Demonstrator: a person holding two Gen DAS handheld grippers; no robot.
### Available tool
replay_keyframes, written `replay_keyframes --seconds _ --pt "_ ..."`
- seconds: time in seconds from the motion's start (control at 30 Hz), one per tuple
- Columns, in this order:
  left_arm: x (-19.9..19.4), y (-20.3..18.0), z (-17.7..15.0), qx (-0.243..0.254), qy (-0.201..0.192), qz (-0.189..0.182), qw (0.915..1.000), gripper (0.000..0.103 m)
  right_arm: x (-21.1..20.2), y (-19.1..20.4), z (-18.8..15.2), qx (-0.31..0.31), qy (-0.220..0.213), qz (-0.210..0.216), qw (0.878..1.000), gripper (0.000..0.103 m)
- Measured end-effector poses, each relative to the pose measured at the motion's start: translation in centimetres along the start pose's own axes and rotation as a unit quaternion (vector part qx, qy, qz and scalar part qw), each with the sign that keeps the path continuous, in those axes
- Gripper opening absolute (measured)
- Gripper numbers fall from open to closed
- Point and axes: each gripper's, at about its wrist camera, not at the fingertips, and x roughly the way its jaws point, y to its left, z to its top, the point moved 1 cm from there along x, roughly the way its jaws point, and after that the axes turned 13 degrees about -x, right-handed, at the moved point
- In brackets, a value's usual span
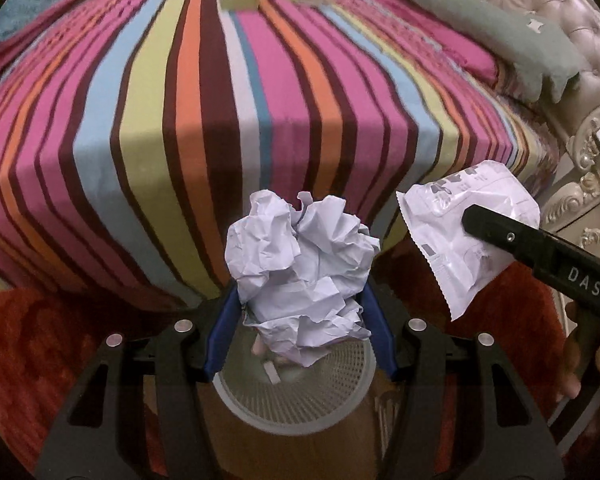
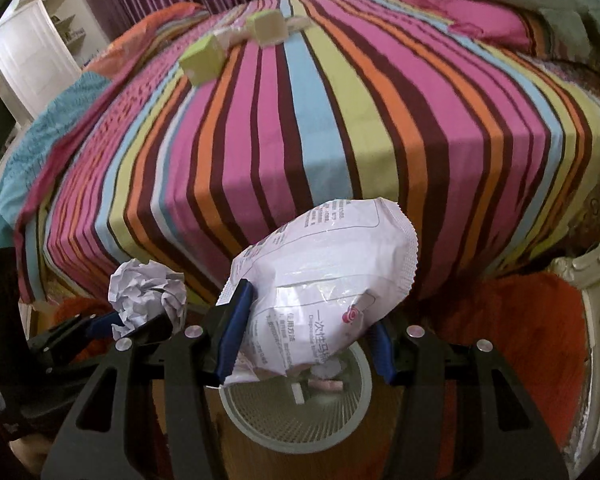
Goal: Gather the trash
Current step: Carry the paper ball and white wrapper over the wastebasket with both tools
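Note:
My left gripper [image 1: 300, 312] is shut on a crumpled ball of white paper [image 1: 300, 272], held right above a grey mesh waste bin [image 1: 332, 412] on the floor. My right gripper [image 2: 304, 332] is shut on a white plastic wrapper with printed text [image 2: 324, 276], also over the bin [image 2: 340, 416]. In the left wrist view the wrapper [image 1: 464, 240] and the right gripper's black finger [image 1: 500, 236] show at the right. The paper ball [image 2: 146, 296] and left gripper appear at the lower left of the right wrist view. A few small scraps lie in the bin's bottom.
A bed with a striped cover [image 1: 220, 120] fills the space beyond the bin; two yellow-green boxes [image 2: 204, 60] and a small packet lie on it. A red-orange rug [image 2: 520, 340] covers the floor. A carved cream bed frame [image 1: 588, 184] stands at right.

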Motion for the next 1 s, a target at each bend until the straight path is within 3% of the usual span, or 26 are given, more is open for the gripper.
replay_keyframes --seconds 0.43,0.67,1.0 --pt "4.8 1.4 -1.9 -0.029 0.103 0.027 0.9939 0.057 5.6 0.6 -3.0 0.004 0.132 0.034 0.991 0.051" --pt "8.5 2.8 -2.8 -0.058 0.177 0.046 0.9813 0.057 9.8 -0.2 -4.3 0.033 0.216 0.049 0.975 0.051" --pt "12.6 4.4 -3.5 -0.1 0.249 0.078 0.9601 0.057 14.4 1.6 -6.2 0.009 0.313 0.049 0.948 0.051"
